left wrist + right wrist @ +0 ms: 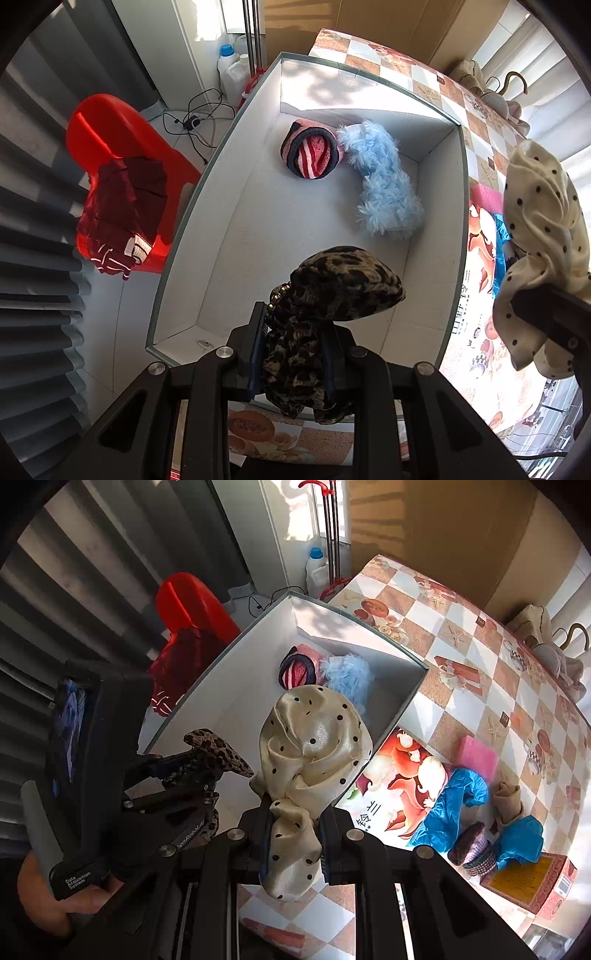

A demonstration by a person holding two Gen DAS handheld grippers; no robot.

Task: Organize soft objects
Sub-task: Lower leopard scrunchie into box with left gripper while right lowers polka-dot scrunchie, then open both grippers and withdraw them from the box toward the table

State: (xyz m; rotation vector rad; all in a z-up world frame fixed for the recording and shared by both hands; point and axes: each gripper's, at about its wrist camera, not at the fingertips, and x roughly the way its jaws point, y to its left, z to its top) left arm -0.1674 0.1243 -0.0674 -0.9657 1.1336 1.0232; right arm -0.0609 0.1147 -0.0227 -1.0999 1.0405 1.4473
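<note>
1. Off the counter's left edge stands a red chair [122, 147] with a dark red garment [125, 214] draped over its seat.
2. The white box [192, 236] sits along the counter's left edge; a striped red hair band [312, 155] and a fluffy blue piece [384, 184] lie touching near its far wall.
3. The left gripper [293, 365] points down over the box's near end; its jaws are clenched on a leopard-print scrunchie [332, 295].
4. The right gripper [293, 843] hangs over the box's right rim; its jaws are clamped on a cream polka-dot scrunchie [314, 746].
5. On the checkered counter [461, 657], right of the box, lie a picture card [399, 775], a pink sponge [478, 758], blue cloths [454, 805] and a small carton [532, 882].
</note>
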